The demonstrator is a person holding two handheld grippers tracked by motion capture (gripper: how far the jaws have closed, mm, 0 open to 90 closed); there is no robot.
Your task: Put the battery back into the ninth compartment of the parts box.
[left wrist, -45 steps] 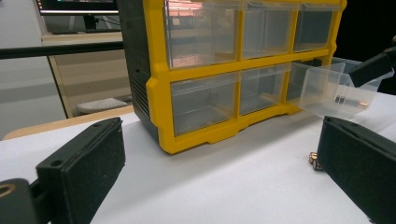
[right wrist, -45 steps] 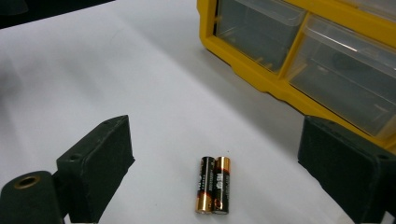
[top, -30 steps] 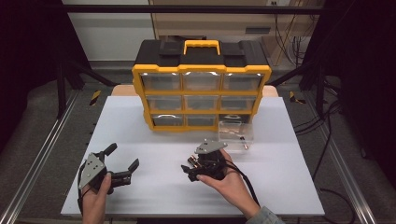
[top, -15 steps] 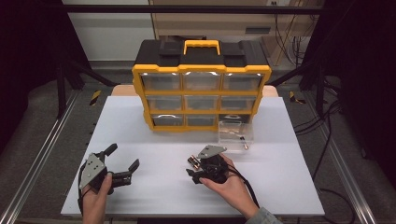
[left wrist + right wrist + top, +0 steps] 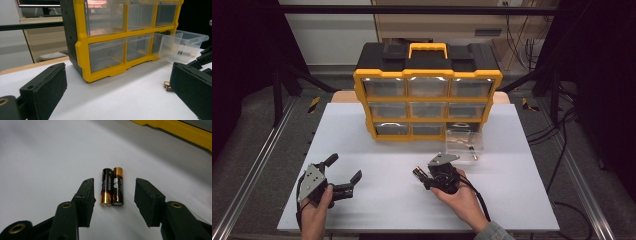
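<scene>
The left gripper (image 5: 343,175) lay at the near left of the table (image 5: 362,130), held in a hand, its jaws spread wide with nothing between them. The left gripper view confirmed that spread: one pad stood at each edge of the frame with bare table between. Ahead of those jaws that view showed the yellow cabinet (image 5: 82,47) with its clear drawers shut, save one drawer (image 5: 183,45) pulled out at the bottom right, a small item lying on its floor. It also showed the batteries (image 5: 167,85) end-on, just beside the inner face of its right jaw but farther off on the table.

The high view placed the right gripper (image 5: 422,176) right of centre, in the other hand, low over the table with its jaws pointing left; the batteries (image 5: 417,173) there were a small dark spot at the jaw tips, too small to count.

The right gripper view supplied the detail. Two batteries (image 5: 112,187) lay side by side, touching, lengthwise between the jaws. The jaws had just been closing and stood at a moderate gap. A strip of table showed on each side, so neither pad pressed on them. The right pad stood farther from the pair than the left.
</scene>
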